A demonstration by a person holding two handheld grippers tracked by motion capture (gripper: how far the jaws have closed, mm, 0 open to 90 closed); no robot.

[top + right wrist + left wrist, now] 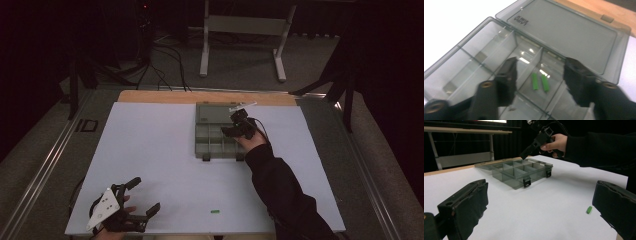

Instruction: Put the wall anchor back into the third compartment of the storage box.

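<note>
Right gripper [539,75] wide over box [564,32], two green pieces [539,82] below; left gripper [140,197] wide, lower left.

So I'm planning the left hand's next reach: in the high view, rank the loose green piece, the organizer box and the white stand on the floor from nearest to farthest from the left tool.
1. Green piece, on the white sheet just right of the left tool.
2. Organizer box, mid-table, open.
3. White stand, beyond the table on the floor.
</note>
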